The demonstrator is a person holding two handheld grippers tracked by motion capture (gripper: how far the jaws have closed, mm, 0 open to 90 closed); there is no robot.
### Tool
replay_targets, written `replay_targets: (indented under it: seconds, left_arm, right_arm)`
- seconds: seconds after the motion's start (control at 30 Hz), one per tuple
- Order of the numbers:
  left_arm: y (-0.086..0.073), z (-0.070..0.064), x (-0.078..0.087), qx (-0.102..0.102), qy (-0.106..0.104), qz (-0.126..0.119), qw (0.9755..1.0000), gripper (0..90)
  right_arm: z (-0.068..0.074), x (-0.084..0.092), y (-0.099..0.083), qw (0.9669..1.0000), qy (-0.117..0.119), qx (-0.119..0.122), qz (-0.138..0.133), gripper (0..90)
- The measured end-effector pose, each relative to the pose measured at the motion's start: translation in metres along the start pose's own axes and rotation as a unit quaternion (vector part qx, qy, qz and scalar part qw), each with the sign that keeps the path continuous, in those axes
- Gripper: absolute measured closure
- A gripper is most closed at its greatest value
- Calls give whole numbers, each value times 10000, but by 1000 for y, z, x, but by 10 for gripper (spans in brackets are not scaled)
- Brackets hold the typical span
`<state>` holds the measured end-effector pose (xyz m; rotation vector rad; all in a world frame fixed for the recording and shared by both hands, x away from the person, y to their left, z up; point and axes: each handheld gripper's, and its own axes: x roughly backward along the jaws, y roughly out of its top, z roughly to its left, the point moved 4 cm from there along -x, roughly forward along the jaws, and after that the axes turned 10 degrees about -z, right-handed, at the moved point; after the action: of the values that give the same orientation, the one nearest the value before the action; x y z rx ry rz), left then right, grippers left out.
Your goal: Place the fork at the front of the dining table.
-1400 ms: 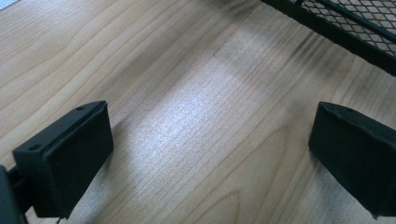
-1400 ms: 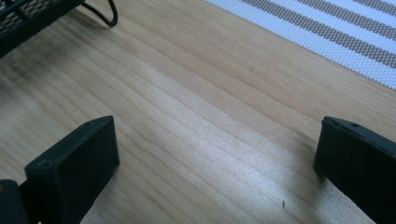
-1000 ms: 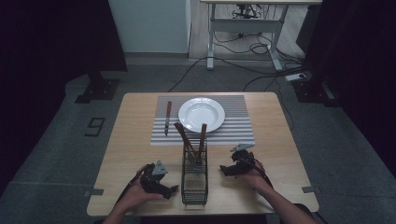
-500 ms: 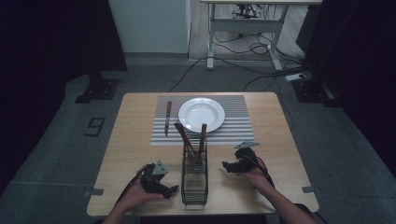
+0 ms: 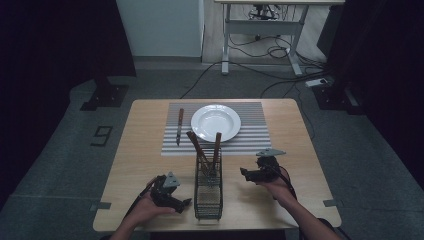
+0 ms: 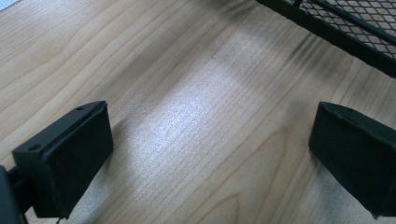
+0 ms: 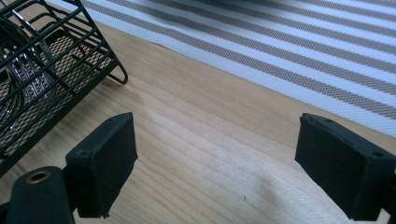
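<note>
A black wire cutlery basket (image 5: 208, 187) stands on the wooden table (image 5: 300, 150) between the two hands, its long side running from the near edge toward the striped placemat (image 5: 250, 135). Two wooden-handled utensils (image 5: 216, 147) lean out of its far end, handles up — one tilts left, the other stands nearly upright. In the right gripper view chrome tines or bowls glint inside the mesh, though the wires hide which kind of utensil each is.

The right gripper (image 5: 246, 173) hangs just to the right of the basket, level with its far half, jaws pointing left toward the handles. Its jaws stand wide apart and hold nothing; they have just been closing a little, with only bare wood between them. The left gripper (image 5: 186, 202) rests low at the basket's near left corner, released as well, with plain table between its pads (image 6: 70, 154) and the basket's base rail just beyond.

What matters for a pick is this: the handles lie up and to the left of the right gripper, and their long axes run steeply upward — so the jaws would need to close across a handle from the side. The right hand looks the nearer one to them.

Beyond the basket, a white plate (image 5: 216, 122) sits on the placemat, with a wooden-handled knife (image 5: 179, 126) lying lengthwise at its left, apart from the rim.
</note>
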<state>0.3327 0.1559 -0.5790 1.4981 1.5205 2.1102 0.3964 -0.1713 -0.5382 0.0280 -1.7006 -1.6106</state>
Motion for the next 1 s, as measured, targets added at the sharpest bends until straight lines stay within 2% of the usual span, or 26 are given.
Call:
replay_targets:
  seconds: [0.23,0.37,0.6,0.73,1.0]
  left_arm:
    - [0,0,0,-2,4,7,10000,0]
    - [0,0,0,-5,4,6,10000,0]
    - [0,0,0,0,5,8,10000,0]
    - [0,0,0,6,7,-1,10000,0]
    - [0,0,0,1,8,10,10000,0]
  right_arm:
    - [-1,4,4,9999,12,56,-99,135]
    - [1,9,13,9998,17,82,-178,139]
    - [4,27,38,9985,141,135,-511,148]
    - [3,34,50,9976,132,121,-667,149]
    - [5,42,69,9962,211,104,-840,151]
